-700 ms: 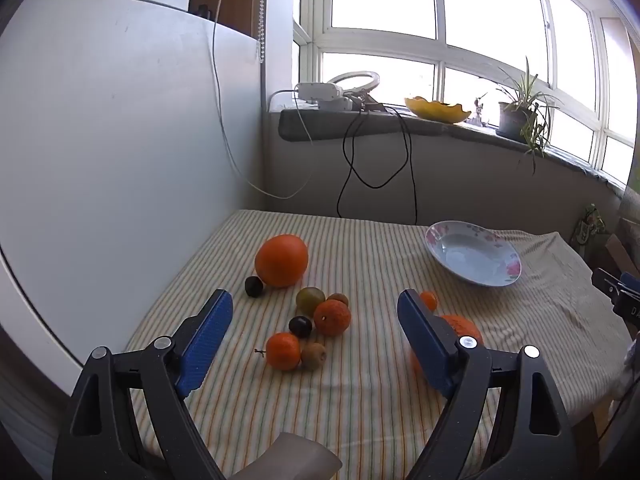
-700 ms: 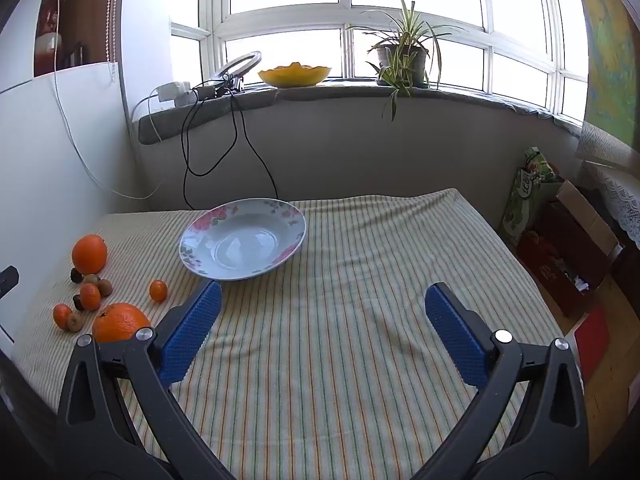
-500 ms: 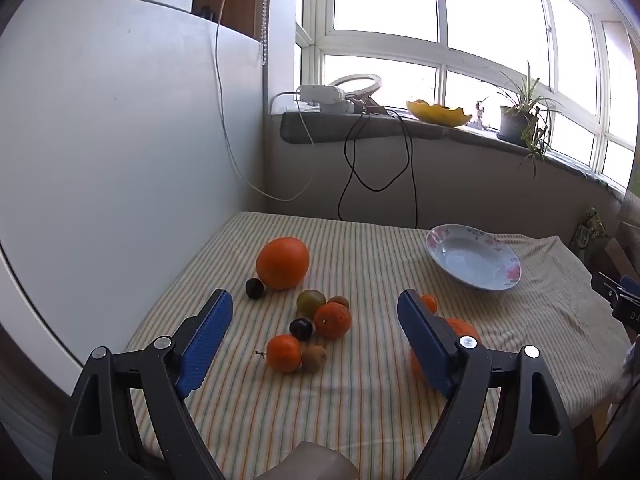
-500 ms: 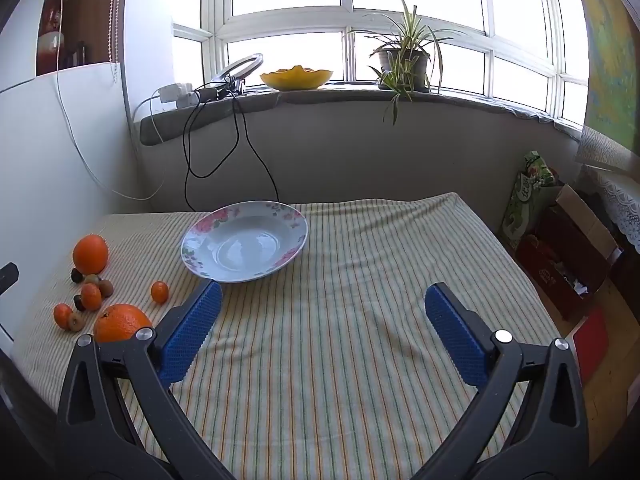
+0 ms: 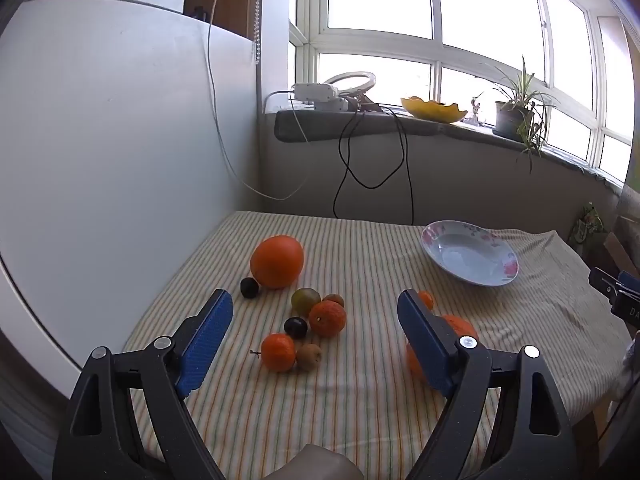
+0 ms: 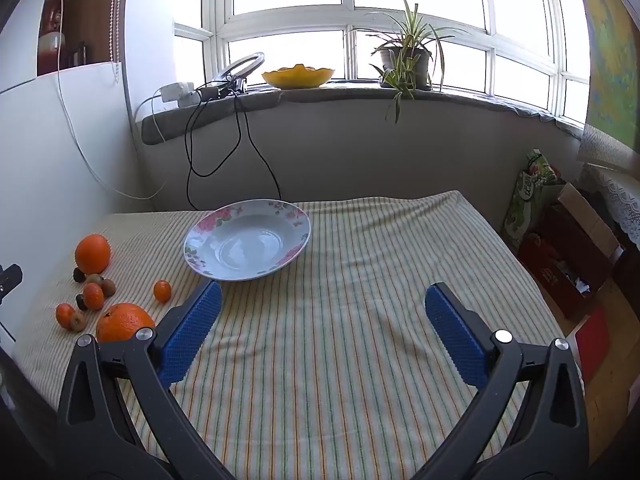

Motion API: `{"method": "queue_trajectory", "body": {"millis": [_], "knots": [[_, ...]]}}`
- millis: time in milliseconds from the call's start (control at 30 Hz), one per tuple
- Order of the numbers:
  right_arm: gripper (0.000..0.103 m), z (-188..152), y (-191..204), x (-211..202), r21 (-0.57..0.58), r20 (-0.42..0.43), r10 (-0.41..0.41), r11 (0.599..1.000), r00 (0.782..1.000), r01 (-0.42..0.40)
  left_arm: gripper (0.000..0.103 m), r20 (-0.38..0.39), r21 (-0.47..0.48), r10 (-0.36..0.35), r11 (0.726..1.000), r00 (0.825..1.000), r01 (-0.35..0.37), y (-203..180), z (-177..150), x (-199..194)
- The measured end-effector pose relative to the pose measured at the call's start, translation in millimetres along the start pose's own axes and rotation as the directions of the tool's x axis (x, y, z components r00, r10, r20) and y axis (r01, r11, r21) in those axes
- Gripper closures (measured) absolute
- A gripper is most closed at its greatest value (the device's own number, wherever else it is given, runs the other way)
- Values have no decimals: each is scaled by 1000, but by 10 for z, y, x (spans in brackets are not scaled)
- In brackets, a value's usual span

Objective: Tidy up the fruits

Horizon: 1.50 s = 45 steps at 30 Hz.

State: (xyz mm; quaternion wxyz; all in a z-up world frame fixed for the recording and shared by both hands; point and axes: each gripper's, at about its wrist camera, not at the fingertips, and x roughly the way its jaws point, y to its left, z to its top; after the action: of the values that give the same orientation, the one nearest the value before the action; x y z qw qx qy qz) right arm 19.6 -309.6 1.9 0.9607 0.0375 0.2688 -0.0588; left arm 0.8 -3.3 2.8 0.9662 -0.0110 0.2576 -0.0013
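Note:
Several fruits lie on the striped tablecloth (image 5: 360, 412): a large orange (image 5: 277, 261), a dark plum (image 5: 249, 287), a greenish fruit (image 5: 305, 299), a mandarin (image 5: 327, 318), another dark plum (image 5: 295, 327), a small mandarin (image 5: 278, 352) and a kiwi (image 5: 309, 357). My left gripper (image 5: 314, 340) hovers open above this cluster, nothing between its pads. A second large orange (image 5: 460, 326) is partly hidden behind the right finger. The flowered plate (image 6: 248, 240) stands empty, beyond my open right gripper (image 6: 322, 330). The large orange (image 6: 124, 322) sits by its left finger.
A white panel (image 5: 100, 152) walls the table's left side. Cables (image 5: 372, 168) hang from the windowsill, which carries a yellow bowl (image 6: 298, 76) and a potted plant (image 6: 406, 60). Boxes and bags (image 6: 568, 256) stand on the floor past the table's right edge.
The left gripper has drifted back and up a little, so the fruit cluster sits slightly lower between its fingers. The right gripper has hardly moved.

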Motion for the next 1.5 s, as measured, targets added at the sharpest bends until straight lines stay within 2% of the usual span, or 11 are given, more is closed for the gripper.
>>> {"method": "queue_trajectory", "body": {"millis": [1500], "knots": [[0,-26,36,57,-7,-11,6,1000,1000,-6,18,5,3,-12,1000,1000,12,-38,-34,16]]}}
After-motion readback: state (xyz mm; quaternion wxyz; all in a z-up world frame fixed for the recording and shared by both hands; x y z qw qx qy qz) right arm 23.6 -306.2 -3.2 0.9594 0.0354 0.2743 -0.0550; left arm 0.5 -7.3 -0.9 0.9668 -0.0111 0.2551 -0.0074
